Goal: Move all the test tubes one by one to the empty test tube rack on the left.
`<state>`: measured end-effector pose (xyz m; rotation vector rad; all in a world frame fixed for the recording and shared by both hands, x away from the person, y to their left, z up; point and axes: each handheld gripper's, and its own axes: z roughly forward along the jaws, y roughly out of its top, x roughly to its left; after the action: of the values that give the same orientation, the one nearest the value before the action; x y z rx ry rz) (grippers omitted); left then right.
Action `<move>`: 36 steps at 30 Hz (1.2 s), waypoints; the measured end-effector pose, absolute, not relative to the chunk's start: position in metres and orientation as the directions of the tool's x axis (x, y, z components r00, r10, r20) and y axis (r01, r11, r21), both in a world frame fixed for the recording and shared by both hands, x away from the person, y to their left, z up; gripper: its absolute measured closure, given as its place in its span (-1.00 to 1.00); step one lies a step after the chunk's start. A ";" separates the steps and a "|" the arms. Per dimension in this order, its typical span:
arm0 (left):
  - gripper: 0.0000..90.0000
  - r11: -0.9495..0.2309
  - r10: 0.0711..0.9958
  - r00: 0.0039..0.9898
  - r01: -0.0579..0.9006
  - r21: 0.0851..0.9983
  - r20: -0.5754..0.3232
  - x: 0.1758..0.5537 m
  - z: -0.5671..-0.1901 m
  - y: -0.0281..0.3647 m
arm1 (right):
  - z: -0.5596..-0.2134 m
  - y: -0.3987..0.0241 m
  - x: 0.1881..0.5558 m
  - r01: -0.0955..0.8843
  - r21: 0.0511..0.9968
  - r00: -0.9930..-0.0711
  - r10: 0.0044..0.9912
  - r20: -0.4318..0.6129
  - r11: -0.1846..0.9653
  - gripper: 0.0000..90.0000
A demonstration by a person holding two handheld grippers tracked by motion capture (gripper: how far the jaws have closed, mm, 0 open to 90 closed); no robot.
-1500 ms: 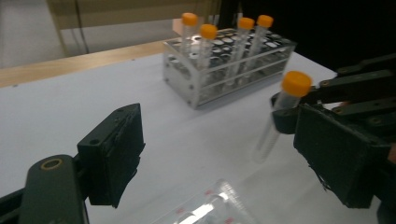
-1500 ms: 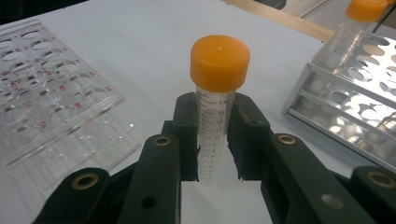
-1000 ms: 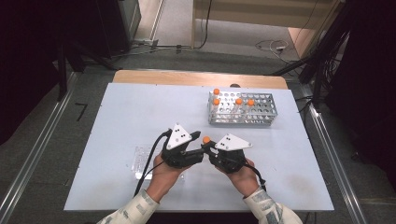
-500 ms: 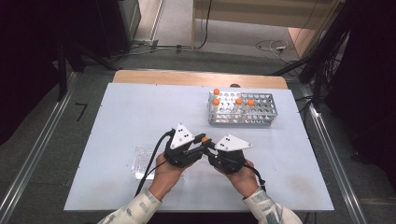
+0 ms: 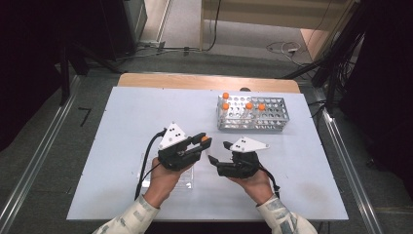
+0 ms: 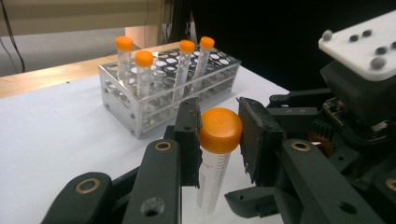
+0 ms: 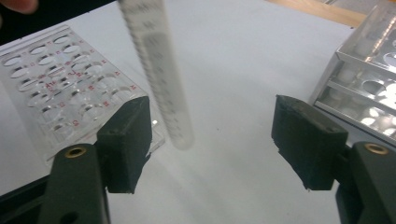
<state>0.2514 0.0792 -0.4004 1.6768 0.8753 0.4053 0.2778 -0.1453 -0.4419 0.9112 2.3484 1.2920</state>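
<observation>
Fingers of my left gripper (image 6: pixel 218 140) are pinching the orange cap of a clear tube (image 6: pixel 215 161), which hangs upright between them; the fingers of my right gripper (image 7: pixel 212 140) have just been opening and now stand spread, with the tube's rounded bottom (image 7: pixel 180 135) hanging free between them, touching neither pad.

I take the metal rack (image 5: pixel 253 114) as my landmark. The tube is on the near side of it, off its left end and above the tabletop (image 5: pixel 122 112), held in the air beside the right gripper (image 5: pixel 221 158).

My worry is the grip itself. It is only on the smooth round cap, so the tube could swing like a pendulum, or slip out and roll, if I move the left gripper (image 5: pixel 202 141) sharply. The spread right fingers sit on either side of the tube's bottom, so moving it sideways before it clears them could knock it askew.

The rack already holds four orange-capped tubes (image 6: pixel 161 74) towards its left end. I judge those caps to be the main obstacle: a tilted tube coming in low could clip one, or miss a free hole. A clear plastic tray (image 7: pixel 70 93) with holes lies flat on the tabletop, well to the near left of the rack, under my left hand (image 5: pixel 163 178).
</observation>
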 end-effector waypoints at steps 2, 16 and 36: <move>0.55 -0.069 0.729 0.660 0.333 0.941 -0.180 0.249 -0.397 0.086 | -0.442 -0.146 0.278 0.386 0.838 -0.747 0.664 0.037 0.387 -0.42; 0.56 -0.053 0.753 0.637 0.309 0.950 -0.165 0.231 -0.382 0.122 | -0.444 -0.149 0.281 0.399 0.832 -0.732 0.681 0.036 0.385 -0.42; 0.55 -0.093 0.800 0.584 0.342 0.935 -0.135 0.227 -0.399 0.142 | -0.447 -0.150 0.283 0.411 0.826 -0.724 0.689 0.038 0.386 -0.41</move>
<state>0.2274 0.1424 -0.3992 1.6833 0.9592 0.5049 0.2832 -0.1503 -0.4470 0.9621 2.3377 1.2586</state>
